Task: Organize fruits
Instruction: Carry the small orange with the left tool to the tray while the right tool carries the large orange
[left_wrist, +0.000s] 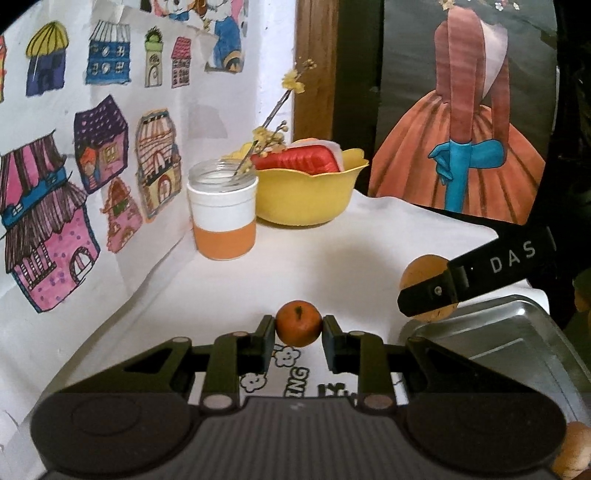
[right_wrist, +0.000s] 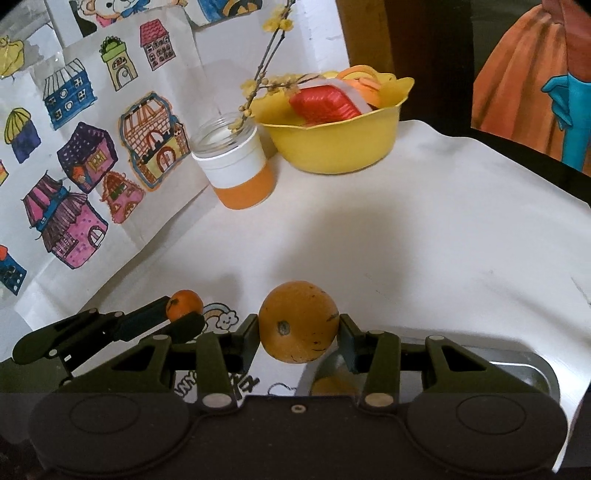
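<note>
My left gripper (left_wrist: 298, 325) is shut on a small tangerine (left_wrist: 298, 323), held just above the white table; the right wrist view shows the same tangerine (right_wrist: 184, 304) in the left gripper (right_wrist: 181, 314) at lower left. My right gripper (right_wrist: 298, 325) is shut on a large orange (right_wrist: 298, 320), above the near edge of a metal tray (right_wrist: 532, 369). In the left wrist view the large orange (left_wrist: 421, 275) sits partly hidden behind the right gripper's finger (left_wrist: 428, 295), over the metal tray (left_wrist: 517, 332). Another orange (right_wrist: 332, 384) lies in the tray, mostly hidden.
A yellow bowl (left_wrist: 306, 195) holding a red item stands at the back, beside a white-and-orange jar (left_wrist: 223, 218) with a flowering twig. Drawings of houses (left_wrist: 51, 236) line the left wall. A painting (left_wrist: 461, 140) leans at the back right. One more fruit (left_wrist: 574, 454) shows at the lower right edge.
</note>
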